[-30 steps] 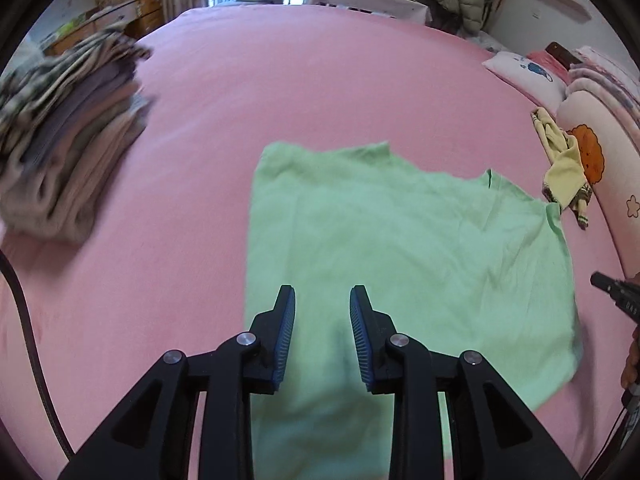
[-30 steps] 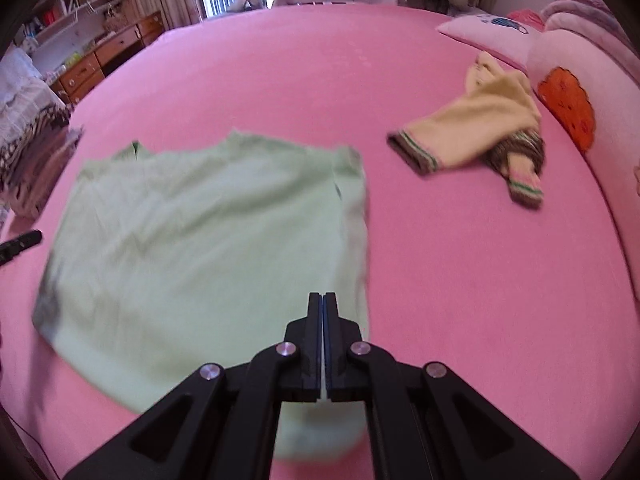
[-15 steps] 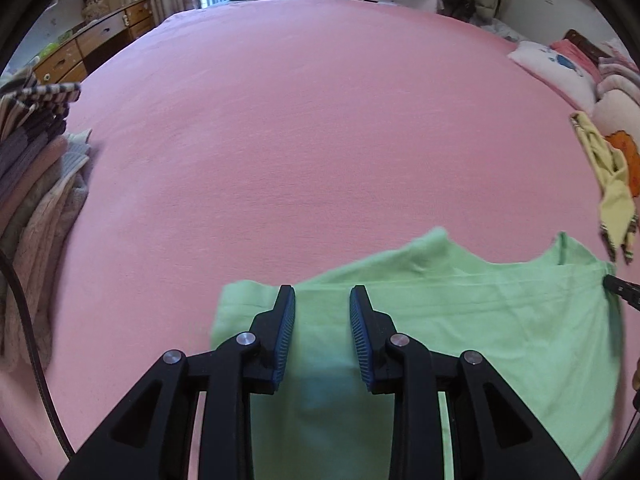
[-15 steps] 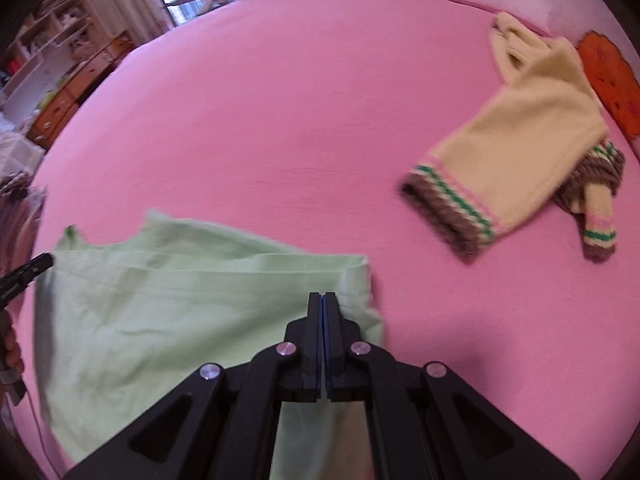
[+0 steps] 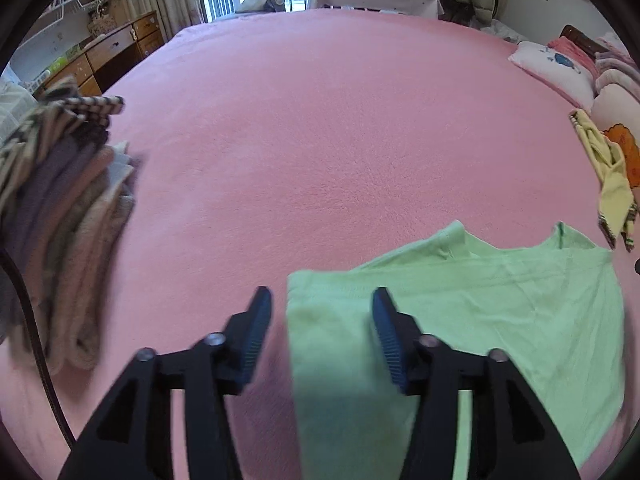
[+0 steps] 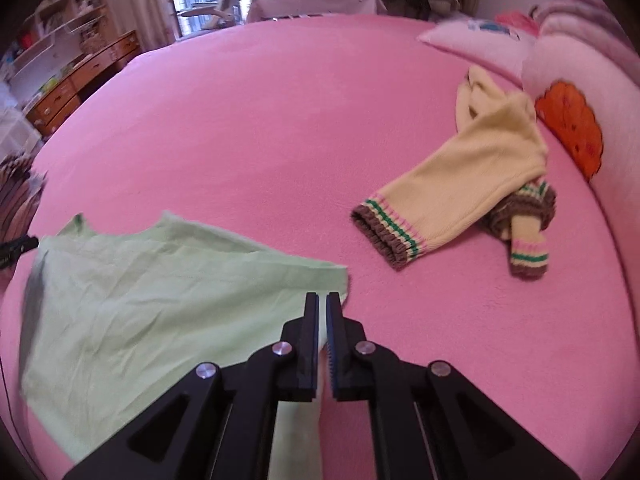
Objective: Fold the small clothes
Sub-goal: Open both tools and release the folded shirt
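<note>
Left tongs (image 5: 322, 304) are being held spread wide, with nothing pinched between the blue ribbed pads (image 5: 386, 332). A corner of the light green garment (image 5: 460, 320) is being framed in the gap between them, its left edge lying just inside the left finger and its cloth passing under the right finger. Whether the fingers are being pressed onto the fabric cannot be told. Ahead of these tongs only the pink bed cover (image 5: 340, 140) is being shown, and to their left a pile of folded clothes (image 5: 60, 208) is being kept on the bed, well apart from the green garment.

Right tongs (image 6: 322, 306) are being held nearly together, a narrow slit being left between the fingers; whether any cloth is being pinched there cannot be told. The green garment (image 6: 140, 312) is being spread, wrinkled, to the left of these tongs, its near right corner lying just ahead of the tips. To the right and further ahead, a cream knitted sweater (image 6: 472, 184) with striped cuffs is being left crumpled on the bed, apart from the green garment, beside a pale pillow with an orange patch (image 6: 568, 132).
</note>
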A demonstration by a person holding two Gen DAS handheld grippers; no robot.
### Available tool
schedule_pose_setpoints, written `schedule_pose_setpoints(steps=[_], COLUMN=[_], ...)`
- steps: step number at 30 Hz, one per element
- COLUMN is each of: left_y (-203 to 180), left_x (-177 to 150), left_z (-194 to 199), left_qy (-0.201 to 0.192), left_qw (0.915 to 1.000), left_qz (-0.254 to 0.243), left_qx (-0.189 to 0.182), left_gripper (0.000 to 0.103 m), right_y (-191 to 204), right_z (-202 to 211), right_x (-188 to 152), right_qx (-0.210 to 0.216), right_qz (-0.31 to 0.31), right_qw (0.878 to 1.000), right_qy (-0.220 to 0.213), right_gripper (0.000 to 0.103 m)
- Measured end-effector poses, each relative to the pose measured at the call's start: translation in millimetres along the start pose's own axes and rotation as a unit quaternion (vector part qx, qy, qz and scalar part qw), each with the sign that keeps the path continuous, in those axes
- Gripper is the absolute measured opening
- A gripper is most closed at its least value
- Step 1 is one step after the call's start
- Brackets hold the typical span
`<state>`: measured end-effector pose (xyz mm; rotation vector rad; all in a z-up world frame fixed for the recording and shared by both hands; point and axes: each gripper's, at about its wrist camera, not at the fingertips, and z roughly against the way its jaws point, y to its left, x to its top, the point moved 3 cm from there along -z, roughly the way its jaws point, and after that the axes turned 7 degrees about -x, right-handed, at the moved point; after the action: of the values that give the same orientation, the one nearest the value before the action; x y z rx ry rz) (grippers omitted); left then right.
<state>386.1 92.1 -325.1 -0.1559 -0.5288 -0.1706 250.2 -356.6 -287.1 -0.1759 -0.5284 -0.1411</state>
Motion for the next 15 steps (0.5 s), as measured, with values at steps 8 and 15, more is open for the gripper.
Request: schedule_pose_setpoints(steps=[8,15], left_y=[8,12], left_x=[-57,-108], left_z=[85,157], left_qy=[0.046,0.059], left_qw=[0.9984,0.9959], left_qz=[0.020,0.055], left_qx=[-0.025,-0.040], left_gripper=[0.072,0.073], right_y=[59,130], right_z=[114,195], right_x=[-36,-77], right_qx=[0.049,0.094], right_qz=[0.029,0.082], right_qw=[0.998,0.991], right_qy=[-0.028,-0.050], right_gripper=[0.035,0.035])
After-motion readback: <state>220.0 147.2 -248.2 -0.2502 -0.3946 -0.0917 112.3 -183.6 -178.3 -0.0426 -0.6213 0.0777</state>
